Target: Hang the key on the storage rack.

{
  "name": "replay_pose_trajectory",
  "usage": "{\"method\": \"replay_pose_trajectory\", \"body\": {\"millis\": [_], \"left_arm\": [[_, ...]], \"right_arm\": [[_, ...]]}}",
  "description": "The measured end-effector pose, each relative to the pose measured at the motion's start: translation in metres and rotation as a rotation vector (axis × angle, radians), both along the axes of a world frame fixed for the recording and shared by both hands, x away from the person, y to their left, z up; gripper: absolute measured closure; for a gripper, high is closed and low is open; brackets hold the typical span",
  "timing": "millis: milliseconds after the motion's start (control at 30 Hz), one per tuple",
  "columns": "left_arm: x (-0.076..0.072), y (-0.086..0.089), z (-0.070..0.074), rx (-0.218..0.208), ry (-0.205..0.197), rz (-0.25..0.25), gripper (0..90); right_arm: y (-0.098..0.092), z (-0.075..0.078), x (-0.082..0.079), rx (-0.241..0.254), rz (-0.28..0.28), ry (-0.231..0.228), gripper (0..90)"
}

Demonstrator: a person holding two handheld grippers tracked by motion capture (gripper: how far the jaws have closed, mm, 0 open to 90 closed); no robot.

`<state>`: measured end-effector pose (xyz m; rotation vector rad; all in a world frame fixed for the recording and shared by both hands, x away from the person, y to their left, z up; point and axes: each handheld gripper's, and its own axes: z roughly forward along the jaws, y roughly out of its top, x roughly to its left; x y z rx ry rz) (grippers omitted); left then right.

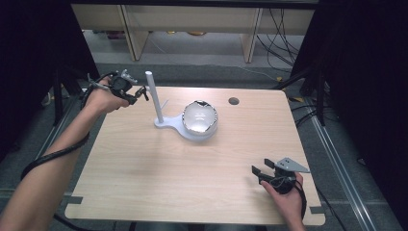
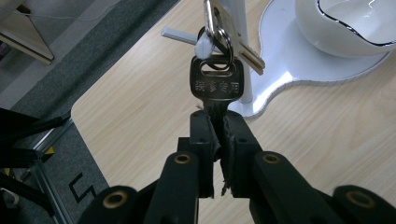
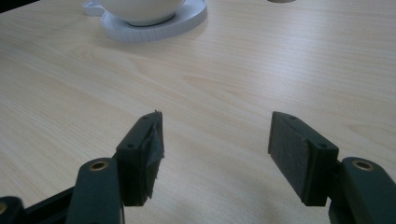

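Left hand-held gripper [image 2: 217, 122] is clamping the blade of a key [image 2: 217, 84], its pads pressed together on the metal just below the key's square head. That key is hanging out in front of the jaws, with a ring [image 2: 219, 42] through its head and a second key [image 2: 247, 53] dangling from the same ring. In the high view the left hand-held gripper [image 1: 142, 92] is holding the bunch above the far left corner of the tabletop [image 1: 144, 163], just beside the white post [image 1: 154, 96] of a stand [image 1: 171, 124]. A peg [image 2: 180, 34] is sticking out from the post behind the ring; whether the ring is touching it is hard to judge from this angle. A white bowl [image 1: 199, 117] is sitting on the stand's round base.

Right hand-held gripper [image 3: 217, 154] is resting near the front right edge of the tabletop, jaws standing wide apart with nothing between them.

The bunch is looking light, stiff and slick: thin flat metal that is likely to pivot in the pads, while the loose key and ring are free to swing. Gripping the flat faces of the blade, close to the head, seems the soundest hold, since it is leaving the ring free for hooking onto the peg.
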<state>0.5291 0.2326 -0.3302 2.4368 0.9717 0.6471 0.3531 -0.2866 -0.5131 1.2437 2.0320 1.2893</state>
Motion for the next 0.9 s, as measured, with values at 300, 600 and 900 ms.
{"method": "replay_pose_trajectory", "body": {"millis": [300, 600, 900], "left_arm": [[-0.001, 0.0, -0.003, -0.025, -0.008, 0.006, 82.4], [-0.007, 0.004, -0.006, -0.093, 0.017, 0.016, 77.9], [-0.022, 0.008, -0.007, -0.192, -0.023, 0.028, 60.8]], "right_arm": [[0.0, 0.0, 0.0, -0.001, 0.004, -0.002, 36.7], [0.002, -0.001, 0.0, 0.007, 0.0, 0.001, 36.8], [0.0, 0.0, 0.0, -0.007, 0.001, -0.006, 36.7]]}}
